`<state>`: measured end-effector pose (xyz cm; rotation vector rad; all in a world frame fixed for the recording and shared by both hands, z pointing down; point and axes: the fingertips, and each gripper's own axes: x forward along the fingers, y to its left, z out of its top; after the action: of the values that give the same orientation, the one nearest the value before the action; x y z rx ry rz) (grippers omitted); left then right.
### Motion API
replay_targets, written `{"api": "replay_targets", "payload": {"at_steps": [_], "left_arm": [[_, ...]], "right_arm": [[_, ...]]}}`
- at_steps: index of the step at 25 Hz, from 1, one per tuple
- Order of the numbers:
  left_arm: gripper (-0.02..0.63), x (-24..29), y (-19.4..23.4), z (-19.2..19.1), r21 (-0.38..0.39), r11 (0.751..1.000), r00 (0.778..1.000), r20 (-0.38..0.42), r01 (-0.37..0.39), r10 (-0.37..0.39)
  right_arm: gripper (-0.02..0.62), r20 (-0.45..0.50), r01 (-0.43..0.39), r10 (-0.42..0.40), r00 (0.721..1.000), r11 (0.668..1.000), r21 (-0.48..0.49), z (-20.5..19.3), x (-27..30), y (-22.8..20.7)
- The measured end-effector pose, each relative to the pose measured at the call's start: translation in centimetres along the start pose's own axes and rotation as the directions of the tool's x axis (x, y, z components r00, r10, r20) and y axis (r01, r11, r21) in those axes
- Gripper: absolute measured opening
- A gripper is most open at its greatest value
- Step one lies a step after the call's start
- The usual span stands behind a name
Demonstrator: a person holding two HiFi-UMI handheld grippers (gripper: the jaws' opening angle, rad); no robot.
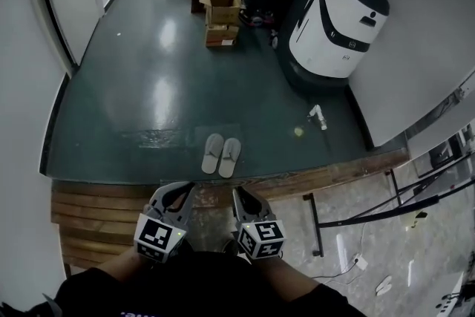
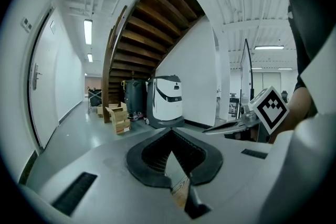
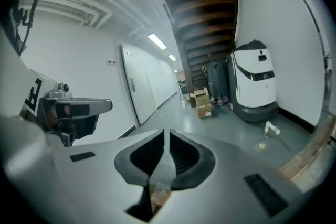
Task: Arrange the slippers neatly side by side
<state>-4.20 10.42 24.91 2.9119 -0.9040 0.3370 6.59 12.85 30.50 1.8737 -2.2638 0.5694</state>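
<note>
Two pale slippers lie side by side on the dark green floor, toes pointing away: the left slipper [image 1: 212, 154] and the right slipper [image 1: 230, 157] touch or nearly touch. Both grippers hover close to my body, over the wooden step and short of the slippers. The left gripper [image 1: 185, 190] [image 2: 170, 132] has its tips together and holds nothing. On the right gripper [image 1: 240, 194] [image 3: 164, 132] a narrow slit shows between the tips, with nothing in it. Neither gripper view shows the slippers.
A wooden step edge [image 1: 312, 176] runs across just below the slippers. A white robot [image 1: 338, 18] stands at the far right wall, cardboard boxes [image 1: 221, 11] behind. A small white object [image 1: 318, 115] and a yellow scrap [image 1: 298, 132] lie right of the slippers. Black metal frame [image 1: 386, 211] at right.
</note>
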Motion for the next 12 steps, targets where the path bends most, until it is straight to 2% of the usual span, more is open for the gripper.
{"api": "replay_targets", "payload": {"at_steps": [1, 2, 4, 6, 9, 12], "left_arm": [[-0.002, -0.1, -0.5, 0.7, 0.005, 1.000, 1.000, 0.007, 0.000, 0.000], [-0.002, 0.0, -0.9, 1.3, 0.008, 1.000, 1.000, 0.006, -0.001, 0.001], [-0.002, 0.4, -2.3, 2.3, 0.008, 1.000, 1.000, 0.015, 0.009, -0.009], [-0.002, 1.0, -4.3, 3.8, 0.018, 0.999, 0.997, 0.063, 0.046, -0.047], [-0.002, 1.9, -6.7, 5.6, 0.034, 0.995, 0.991, 0.097, 0.092, -0.095], [-0.002, 2.5, -8.3, 5.5, -0.012, 0.994, 0.989, 0.095, 0.112, -0.110]], "right_arm": [[0.009, 0.040, 0.012, -0.011, 0.999, 1.000, -0.018, 1.1, -0.8, 0.1], [-0.002, 0.071, 0.018, -0.016, 0.997, 0.999, -0.036, 2.0, -1.6, 0.2], [-0.002, 0.113, 0.016, -0.008, 0.994, 0.998, -0.067, 3.3, -3.1, 0.3], [-0.002, 0.147, 0.015, -0.002, 0.989, 0.996, -0.087, 4.4, -4.9, 0.1], [-0.002, 0.193, 0.019, -0.003, 0.981, 0.997, -0.080, 6.2, -7.0, -0.5], [-0.002, 0.203, 0.005, 0.011, 0.979, 0.997, -0.079, 6.5, -8.2, -0.6]]}}
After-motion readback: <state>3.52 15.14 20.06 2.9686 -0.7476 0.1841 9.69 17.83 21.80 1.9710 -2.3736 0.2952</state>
